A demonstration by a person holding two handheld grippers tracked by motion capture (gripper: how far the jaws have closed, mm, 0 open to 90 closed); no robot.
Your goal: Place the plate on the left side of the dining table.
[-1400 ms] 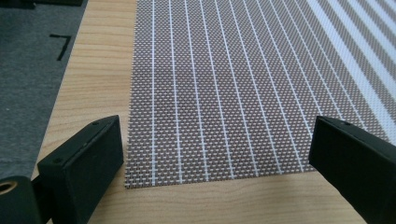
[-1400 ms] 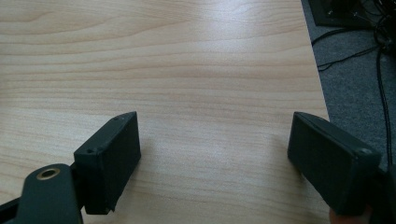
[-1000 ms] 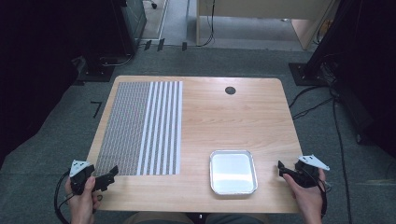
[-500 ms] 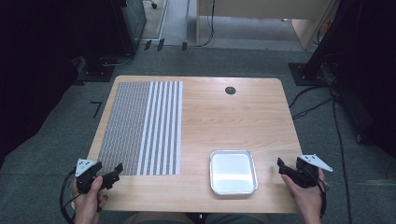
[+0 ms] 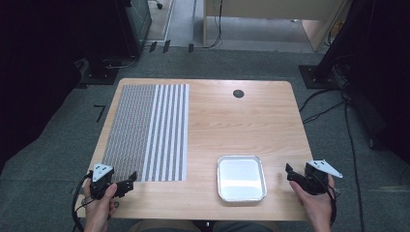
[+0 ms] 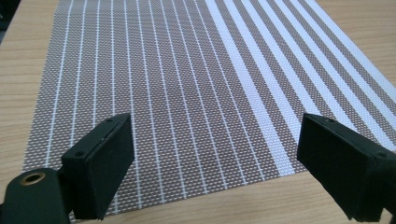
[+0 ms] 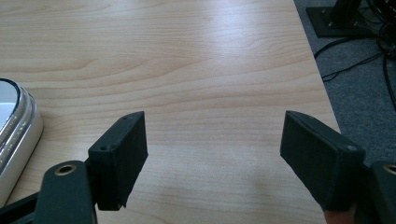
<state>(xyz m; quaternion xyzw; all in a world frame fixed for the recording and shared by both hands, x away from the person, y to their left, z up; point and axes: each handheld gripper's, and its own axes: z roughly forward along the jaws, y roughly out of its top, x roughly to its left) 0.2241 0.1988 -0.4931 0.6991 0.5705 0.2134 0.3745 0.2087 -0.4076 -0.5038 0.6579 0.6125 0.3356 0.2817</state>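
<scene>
A striped woven placemat lies flat on the left half of the wooden table. A silver tray with nothing in it sits near the front edge, right of centre. My left gripper hovers at the mat's near left corner. In the left gripper view my left gripper stands open over the placemat; its jaws have just been opening, with nothing between them. My right gripper is open to the right of the tray; its jaws have just been closing slightly. In the right gripper view bare wood shows between the jaws of my right gripper, and the tray's rim shows at the left.
A small black grommet sits in the tabletop near the far edge. Cables and dark stands lie on the grey carpet right of the table. The table's right edge runs close to my right gripper.
My left hand has slid a little to the right, toward the mat's near corner. My right hand has stayed in place.
</scene>
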